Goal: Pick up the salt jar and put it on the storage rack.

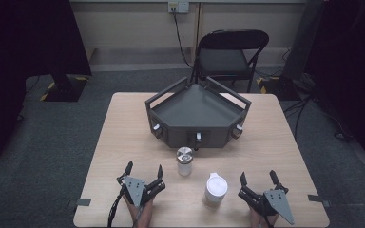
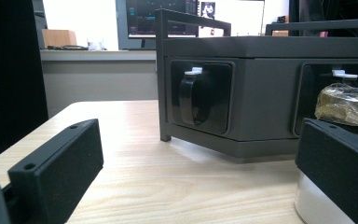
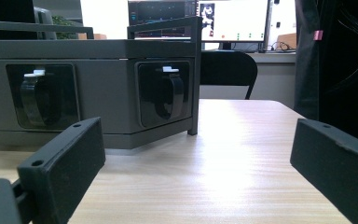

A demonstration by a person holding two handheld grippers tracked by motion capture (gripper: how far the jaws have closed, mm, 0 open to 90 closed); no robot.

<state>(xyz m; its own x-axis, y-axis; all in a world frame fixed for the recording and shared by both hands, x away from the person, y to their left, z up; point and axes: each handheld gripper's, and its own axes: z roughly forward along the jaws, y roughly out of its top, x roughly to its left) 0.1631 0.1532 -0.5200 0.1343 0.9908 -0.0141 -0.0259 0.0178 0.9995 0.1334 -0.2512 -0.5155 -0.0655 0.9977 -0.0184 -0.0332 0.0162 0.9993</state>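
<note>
L gripper point(image 1: 144, 171) jaws wide apart, empty; small jar point(image 1: 185, 161) just off at its 2 o'clock. R gripper point(image 1: 258, 179) also spread, empty; white cup point(image 1: 216, 189) near at 9 o'clock.

Lab: monitors point(image 3: 200, 18), black curtains point(image 1: 24, 38)

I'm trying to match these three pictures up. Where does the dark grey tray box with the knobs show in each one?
High view: the grey tray box sits mid-table, towards the far edge.
Left gripper view: fills the upper right, beyond the jaws.
Right gripper view: upper left.
Shared landmark: the front middle knob.
</note>
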